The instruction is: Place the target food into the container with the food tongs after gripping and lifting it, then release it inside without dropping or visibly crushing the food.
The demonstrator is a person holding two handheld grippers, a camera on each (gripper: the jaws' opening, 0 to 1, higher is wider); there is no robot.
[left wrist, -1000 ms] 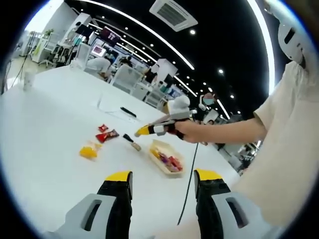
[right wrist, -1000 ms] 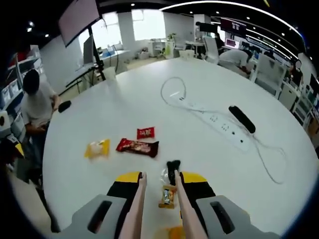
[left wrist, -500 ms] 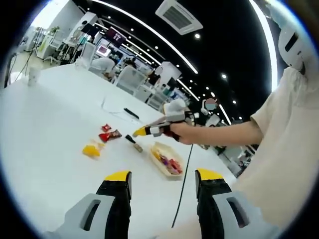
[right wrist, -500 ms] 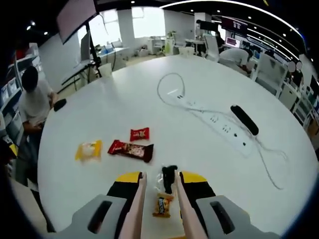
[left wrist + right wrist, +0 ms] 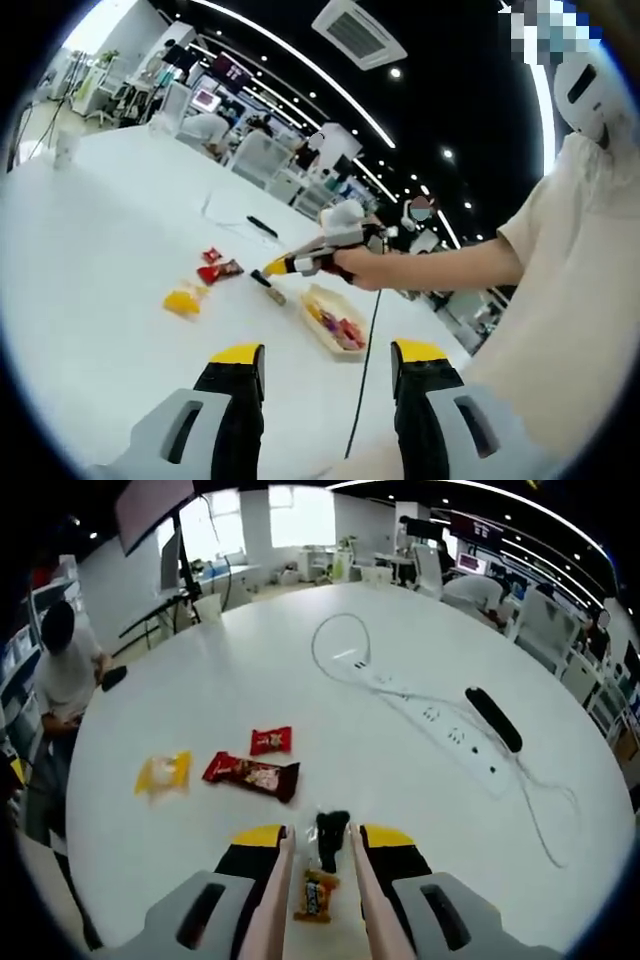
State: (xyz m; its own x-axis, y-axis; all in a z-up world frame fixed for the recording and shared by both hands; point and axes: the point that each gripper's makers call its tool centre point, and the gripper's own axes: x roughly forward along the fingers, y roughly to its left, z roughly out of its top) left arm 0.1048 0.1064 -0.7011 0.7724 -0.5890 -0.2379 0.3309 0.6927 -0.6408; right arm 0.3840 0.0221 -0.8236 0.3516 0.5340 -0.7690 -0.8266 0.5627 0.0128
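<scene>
Tongs point(image 5: 315, 905) sit between the right gripper point(image 5: 318, 848) jaws, arms narrow, w/ a small orange-wrapped snack point(image 5: 315, 895) lying between the arms and a black tip piece point(image 5: 331, 838) at the front. Can't tell if the arms actually pinch the snack or just straddle it — it looks low, near the table. In the left gripper view the same gripper is held out by a hand point(image 5: 358, 265) over the white table point(image 5: 90, 300), its nose just above a small wrapped item by the container.

Container point(image 5: 334, 318) — a shallow pale tray w/ a few red and yellow packets already in it — sits just beside the tong end, toward the person. Left gripper point(image 5: 325, 362) hangs back w/ jaws apart, holding nothing.

Further out: red-brown bar point(image 5: 251, 775), small red packet point(image 5: 270, 740) and yellow packet point(image 5: 163, 772) lie near each other on the table; power strip point(image 5: 440, 725) w/ looped cable and a black remote-like object point(image 5: 493, 718) well apart.

Risks, as I judge them: grip on a slick wrapper is thin, so a fast lift or swing to the tray could let it slip out; squeezing harder to compensate could crush it. Releasing before the tong end is over the tray rim would drop it on the table.
</scene>
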